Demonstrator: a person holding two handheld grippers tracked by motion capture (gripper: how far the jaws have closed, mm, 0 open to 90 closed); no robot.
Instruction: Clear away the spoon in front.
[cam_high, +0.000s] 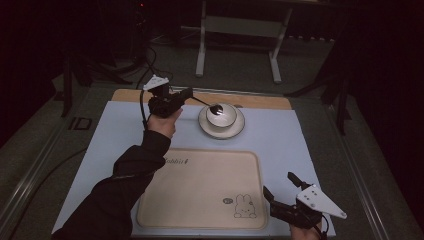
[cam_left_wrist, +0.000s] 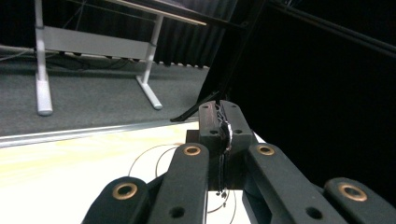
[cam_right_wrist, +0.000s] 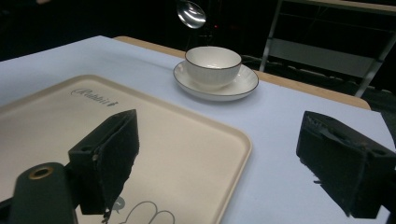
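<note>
Spoon (cam_high: 216, 108) clamped by its thin handle in left gripper (cam_high: 189, 96), hanging above bowl (cam_high: 221, 115) near counter's far edge. Could twist or slip, clattering down. Right gripper (cam_high: 281, 192) gaping, idle.

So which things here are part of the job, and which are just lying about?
In the job:
- spoon, held in the shut left gripper above the bowl
- saucer under the bowl

Lying about:
- tray, nothing on it
- right gripper, jaws open, holding nothing
</note>
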